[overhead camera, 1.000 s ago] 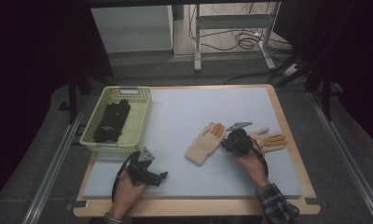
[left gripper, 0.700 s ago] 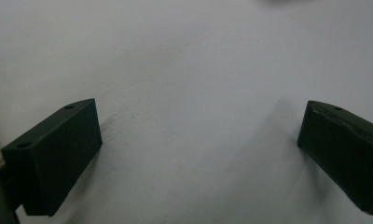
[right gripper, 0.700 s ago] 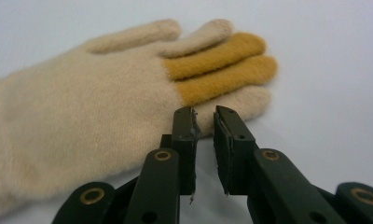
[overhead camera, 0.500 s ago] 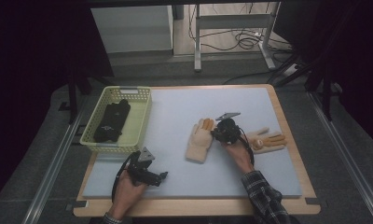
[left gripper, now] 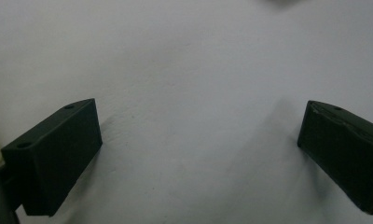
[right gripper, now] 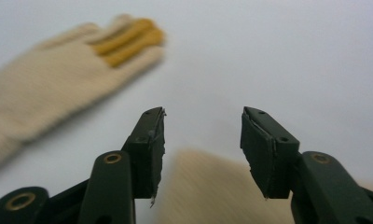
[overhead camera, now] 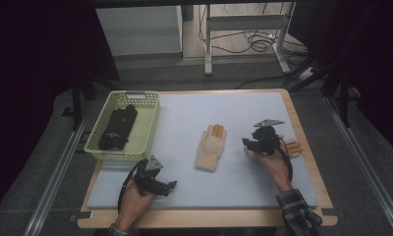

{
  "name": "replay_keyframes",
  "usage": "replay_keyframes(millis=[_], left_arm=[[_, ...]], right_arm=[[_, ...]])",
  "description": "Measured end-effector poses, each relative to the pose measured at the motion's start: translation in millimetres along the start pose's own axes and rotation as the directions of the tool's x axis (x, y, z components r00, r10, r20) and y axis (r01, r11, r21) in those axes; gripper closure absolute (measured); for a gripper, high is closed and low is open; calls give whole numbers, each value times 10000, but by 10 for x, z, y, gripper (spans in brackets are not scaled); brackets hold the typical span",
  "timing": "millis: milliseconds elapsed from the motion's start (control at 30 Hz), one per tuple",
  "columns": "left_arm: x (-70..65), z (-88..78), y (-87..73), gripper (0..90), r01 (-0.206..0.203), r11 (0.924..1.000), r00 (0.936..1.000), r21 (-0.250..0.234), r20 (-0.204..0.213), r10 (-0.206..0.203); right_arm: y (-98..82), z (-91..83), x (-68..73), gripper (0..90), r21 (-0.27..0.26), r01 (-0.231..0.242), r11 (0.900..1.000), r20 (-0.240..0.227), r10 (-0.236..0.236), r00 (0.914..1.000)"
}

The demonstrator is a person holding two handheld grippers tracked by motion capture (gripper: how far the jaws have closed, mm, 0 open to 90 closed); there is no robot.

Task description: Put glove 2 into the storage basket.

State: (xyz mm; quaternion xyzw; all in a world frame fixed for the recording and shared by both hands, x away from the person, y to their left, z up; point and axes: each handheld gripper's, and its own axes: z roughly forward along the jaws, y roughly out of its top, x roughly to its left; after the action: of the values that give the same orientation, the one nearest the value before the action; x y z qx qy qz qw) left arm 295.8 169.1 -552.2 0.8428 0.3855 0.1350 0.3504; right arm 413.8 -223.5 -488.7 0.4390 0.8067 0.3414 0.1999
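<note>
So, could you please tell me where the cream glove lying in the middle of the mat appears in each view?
High view: the cream glove lies mid-mat, left of the right tongs, orange fingertips pointing away from the person.
Left gripper view: only a pale blur at the top edge; I cannot tell whether it is the glove.
Right gripper view: upper left, blurred, beyond the open jaws.
Shared landmark: the pale blue mat.

- right hand-held gripper: jaws just been opening, nothing between them
- cream glove lying upper left, kinda blurry
- second glove just below the jaws
</note>
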Motion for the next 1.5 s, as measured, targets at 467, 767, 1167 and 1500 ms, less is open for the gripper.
replay_keyframes(millis=[467,767,1167,1500], left_arm=[[0,0,0,0,-4,10000,10000,-4,-2,4],[1,0,0,0,-3,10000,10000,3,1,3],[1,0,0,0,-9,10000,10000,4,-1,9],[1,1,1,0,0,10000,10000,-1,2,0]], right_arm=[[-520,-308,-379,337,564,-1187,9913,1805,1068,9778],[-489,-264,-274,607,27,-122,9999,1299,117,9915],[-279,-159,70,368,-355,696,9969,-455,-711,9964],[-665,-276,-333,737,225,-664,9975,364,655,9972]])
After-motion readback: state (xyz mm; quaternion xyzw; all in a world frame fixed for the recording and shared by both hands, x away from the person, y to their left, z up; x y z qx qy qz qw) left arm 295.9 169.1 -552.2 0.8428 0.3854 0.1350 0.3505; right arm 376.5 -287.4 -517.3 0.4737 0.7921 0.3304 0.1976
